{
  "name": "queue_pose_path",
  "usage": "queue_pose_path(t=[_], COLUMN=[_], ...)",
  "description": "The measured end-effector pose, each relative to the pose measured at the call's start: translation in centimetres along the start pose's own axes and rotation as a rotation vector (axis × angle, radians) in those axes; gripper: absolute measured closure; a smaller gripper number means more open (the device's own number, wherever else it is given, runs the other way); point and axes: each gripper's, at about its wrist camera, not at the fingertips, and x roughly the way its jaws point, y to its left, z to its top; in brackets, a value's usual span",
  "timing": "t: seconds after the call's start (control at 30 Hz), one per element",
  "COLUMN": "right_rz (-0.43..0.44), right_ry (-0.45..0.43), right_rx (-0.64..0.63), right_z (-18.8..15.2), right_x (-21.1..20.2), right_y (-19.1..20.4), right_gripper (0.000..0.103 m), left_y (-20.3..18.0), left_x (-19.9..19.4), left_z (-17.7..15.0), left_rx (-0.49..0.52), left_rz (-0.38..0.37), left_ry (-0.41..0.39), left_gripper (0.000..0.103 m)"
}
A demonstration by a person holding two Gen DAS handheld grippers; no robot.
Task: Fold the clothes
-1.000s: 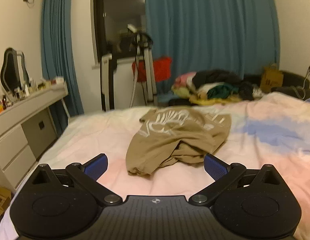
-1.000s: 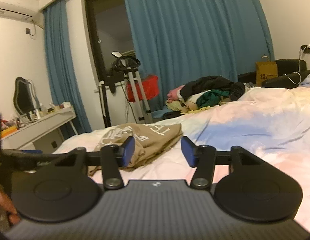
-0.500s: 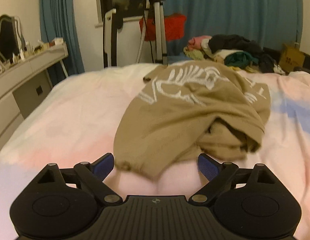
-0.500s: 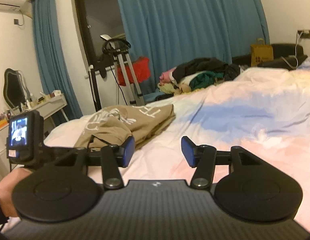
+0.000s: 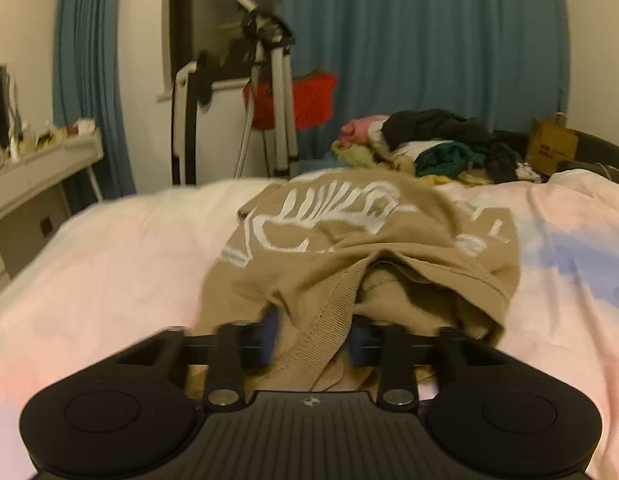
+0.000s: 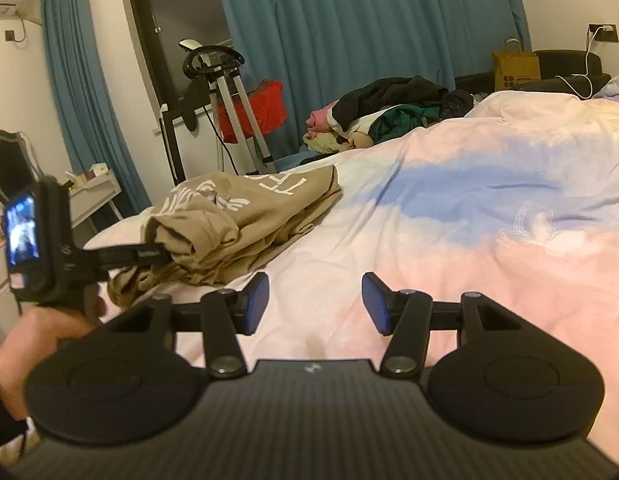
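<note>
A crumpled tan T-shirt (image 5: pixel 349 248) with white print lies on the pink and blue bed cover (image 5: pixel 109 264). My left gripper (image 5: pixel 313 340) has closed on the shirt's near ribbed edge, with cloth bunched between its blue pads. In the right wrist view the shirt (image 6: pixel 245 216) lies at the left, and the left gripper (image 6: pixel 149 256) reaches into its near edge. My right gripper (image 6: pixel 315 304) is open and empty above the bed cover, to the right of the shirt.
A pile of mixed clothes (image 5: pixel 425 144) sits at the far edge of the bed, also in the right wrist view (image 6: pixel 389 112). A tripod stand (image 5: pixel 265 92), a red bag (image 5: pixel 305 100) and blue curtains stand behind. A white dresser (image 5: pixel 33 176) is at the left.
My left gripper moved forward to the shirt's near edge and closed from wide open onto the cloth. My right gripper stayed open and shifted little.
</note>
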Motion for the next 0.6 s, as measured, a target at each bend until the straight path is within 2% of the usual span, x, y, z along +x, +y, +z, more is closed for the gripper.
queue_pose_path(t=[0.1,0.23,0.33,0.5,0.6], right_rz=[-0.006,-0.015,-0.014,-0.008,0.029], right_ry=[-0.003,-0.020,-0.044,-0.087,-0.099], right_rx=[0.001,0.004,0.003,-0.003,-0.001], right_z=[0.0,0.1,0.4,0.8,0.9], right_x=[-0.1,-0.7,-1.4,-3.2,-4.4], right_y=[-0.2,-0.4,-0.3,0.1,0.5], right_gripper=[0.048,0.048,0.048,0.048,0.048], left_y=[0.6,1.4,1.7,1.6,2.1], left_x=[-1.9,-5.8,-10.0,-17.7,-22.1], left_z=[0.7,1.5,1.7,2.6,1.9], left_rx=[-0.015,-0.007,0.008,0.075,0.067], left_rz=[-0.022,-0.064,-0.121,-0.199,-0.262], left_ry=[-0.037,-0.091,-0.125,-0.236,-0.251], left_gripper=[0.096,0.098,0.098,0.099,0.099])
